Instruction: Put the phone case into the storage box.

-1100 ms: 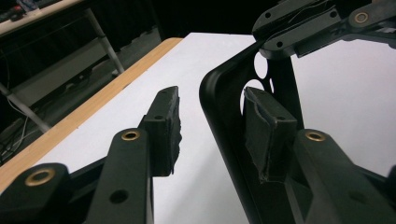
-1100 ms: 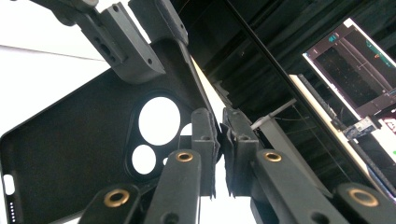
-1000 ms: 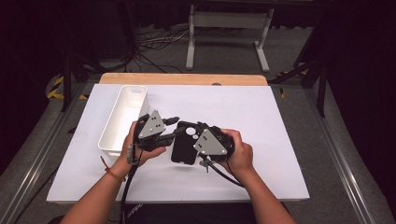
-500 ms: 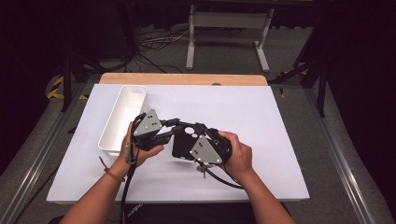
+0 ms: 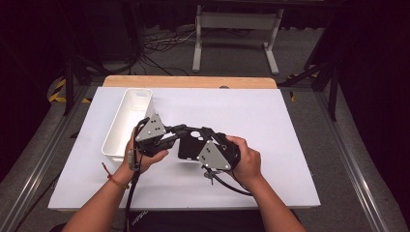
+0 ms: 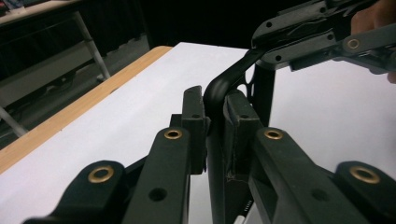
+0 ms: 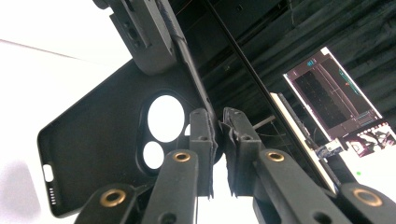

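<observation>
The left hand-held gripper [image 5: 180, 129] is clamped on a black phone case [image 5: 192, 145]; in the left gripper view its jaws have just been closing and are pressed on the case's rounded corner edge [image 6: 215, 93]. The right hand-held gripper [image 5: 207, 133] is likewise closed on the case, its pads [image 7: 203, 140] pinching the thin rim just beside the camera cutout [image 7: 165, 117] in the right gripper view. The case is thus held between the two tools, lifted off the white surface [image 5: 270, 125], a little toward 6 o'clock of its middle.

The step in hand is judged to be a two-sided grip on the case, taken so that it can be flexed, turned or carried. The next move is judged to call for both grips to be kept firm while the hands are moved together; if one is pulled faster than the other, the soft rim could slip from the pads or be bent.

The left hand [image 5: 145, 154] is wrapped around its tool at 9 o'clock of the case, with the jaws pointed toward 3 o'clock. The right hand [image 5: 246, 162] is held at 4 o'clock of the case, its jaws pointed toward 10 o'clock. Both forearms are brought in from 6 o'clock. A white bin [image 5: 126, 123] is standing at 10 o'clock of the left hand, near it but apart.
</observation>
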### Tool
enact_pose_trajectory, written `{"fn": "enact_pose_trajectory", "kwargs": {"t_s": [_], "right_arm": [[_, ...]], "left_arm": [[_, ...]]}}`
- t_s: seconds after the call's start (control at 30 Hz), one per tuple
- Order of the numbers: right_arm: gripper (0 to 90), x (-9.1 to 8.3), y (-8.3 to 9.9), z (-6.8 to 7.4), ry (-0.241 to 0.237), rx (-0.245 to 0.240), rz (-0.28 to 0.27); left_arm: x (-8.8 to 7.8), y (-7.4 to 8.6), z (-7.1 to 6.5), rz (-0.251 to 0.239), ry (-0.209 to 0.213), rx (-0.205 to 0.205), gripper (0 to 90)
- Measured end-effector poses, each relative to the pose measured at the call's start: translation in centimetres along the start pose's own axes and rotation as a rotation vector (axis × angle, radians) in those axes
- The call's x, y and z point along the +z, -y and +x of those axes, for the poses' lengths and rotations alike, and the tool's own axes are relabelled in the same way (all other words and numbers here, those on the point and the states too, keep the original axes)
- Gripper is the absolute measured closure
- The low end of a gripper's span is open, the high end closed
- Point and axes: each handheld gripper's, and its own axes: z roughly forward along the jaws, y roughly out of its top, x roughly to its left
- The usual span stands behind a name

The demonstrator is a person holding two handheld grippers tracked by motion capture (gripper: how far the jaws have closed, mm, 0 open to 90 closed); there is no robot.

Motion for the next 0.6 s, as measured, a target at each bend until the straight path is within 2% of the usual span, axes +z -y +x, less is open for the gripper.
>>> {"fn": "enact_pose_trajectory", "kwargs": {"t_s": [0.17, 0.33, 0.6], "right_arm": [[80.3, 0.07, 0.15, -0.25, -0.02, 0.045, -0.01], [77.5, 0.1, 0.26, -0.48, -0.026, 0.069, -0.019], [73.3, -0.01, 0.48, -0.86, -0.027, 0.114, -0.021]], "left_arm": [[-0.05, 0.01, -0.1, 0.004, -0.005, 0.012, 81.9], [-0.22, 0.03, 0.0, -0.005, -0.03, 0.014, 82.0], [-0.59, 0.15, 0.29, -0.021, -0.045, -0.001, 82.0]]}}
